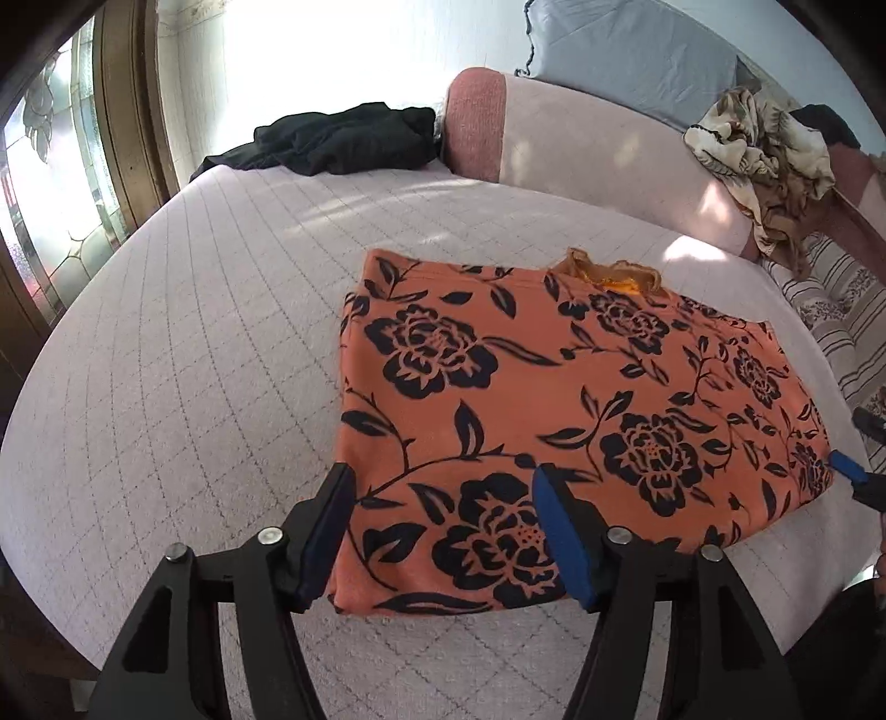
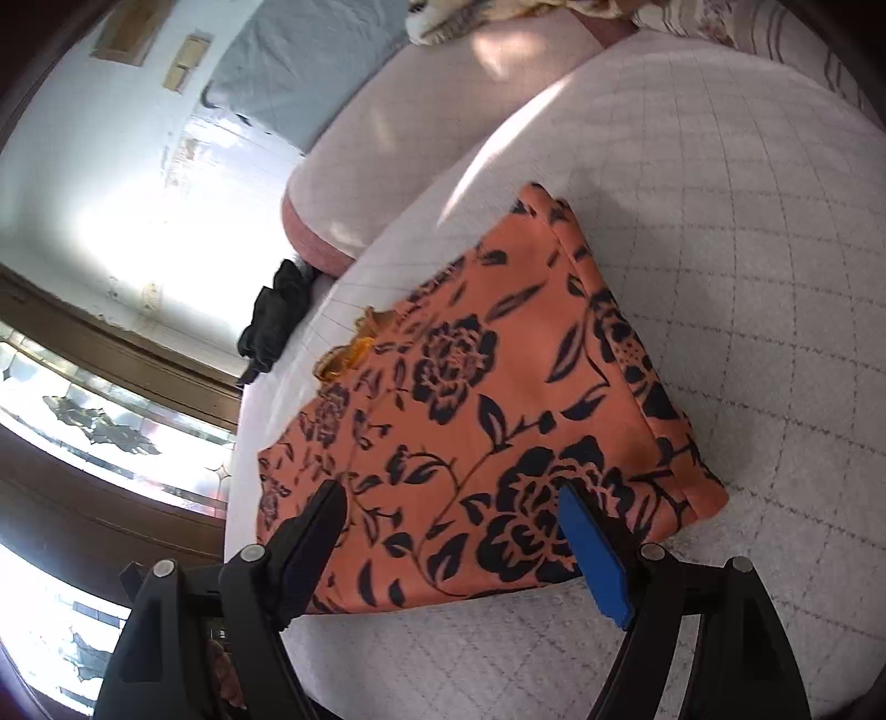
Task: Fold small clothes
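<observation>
An orange garment with black flowers lies folded flat into a rough rectangle on the pale pink quilted bed. A small amber trim peeks out at its far edge. My left gripper stands open over the garment's near left corner, and the cloth lies flat below its jaws, not pinched. In the right wrist view the same garment fills the middle. My right gripper hangs open over its near edge, holding nothing. One blue fingertip of the right gripper shows at the garment's right corner in the left wrist view.
A black garment lies crumpled at the bed's far side. A pink bolster runs along the back, with a crumpled beige patterned cloth on it and a grey pillow behind. Striped bedding lies at the right, a stained-glass window at the left.
</observation>
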Action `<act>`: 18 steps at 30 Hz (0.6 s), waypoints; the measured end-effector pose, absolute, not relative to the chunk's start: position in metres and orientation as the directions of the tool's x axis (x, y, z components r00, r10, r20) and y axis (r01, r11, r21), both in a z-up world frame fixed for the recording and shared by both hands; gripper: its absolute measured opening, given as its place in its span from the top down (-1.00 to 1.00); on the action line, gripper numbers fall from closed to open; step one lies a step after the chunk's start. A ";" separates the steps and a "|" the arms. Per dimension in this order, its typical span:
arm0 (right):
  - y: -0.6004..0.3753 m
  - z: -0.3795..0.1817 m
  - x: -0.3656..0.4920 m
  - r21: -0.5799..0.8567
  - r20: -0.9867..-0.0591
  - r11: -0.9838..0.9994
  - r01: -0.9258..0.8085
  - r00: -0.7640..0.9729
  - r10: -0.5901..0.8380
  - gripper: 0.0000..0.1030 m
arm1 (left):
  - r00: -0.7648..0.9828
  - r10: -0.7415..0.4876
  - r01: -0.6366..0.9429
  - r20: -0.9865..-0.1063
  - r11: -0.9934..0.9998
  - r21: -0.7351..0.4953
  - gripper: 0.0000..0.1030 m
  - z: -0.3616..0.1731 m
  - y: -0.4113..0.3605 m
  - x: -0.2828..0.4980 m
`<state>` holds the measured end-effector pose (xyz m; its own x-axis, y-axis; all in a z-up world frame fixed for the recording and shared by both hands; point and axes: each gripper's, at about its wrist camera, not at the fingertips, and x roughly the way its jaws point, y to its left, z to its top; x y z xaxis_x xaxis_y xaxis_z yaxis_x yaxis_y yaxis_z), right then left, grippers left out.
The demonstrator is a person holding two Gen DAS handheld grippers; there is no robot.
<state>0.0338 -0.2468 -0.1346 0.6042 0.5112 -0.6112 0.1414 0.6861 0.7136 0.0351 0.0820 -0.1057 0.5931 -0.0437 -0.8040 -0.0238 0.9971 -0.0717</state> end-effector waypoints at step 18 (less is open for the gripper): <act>-0.258 -0.148 0.034 0.689 -0.666 0.683 0.241 0.582 0.467 -0.62 | 0.565 0.052 -0.139 -0.824 0.990 -0.033 -0.45 -0.117 0.114 0.021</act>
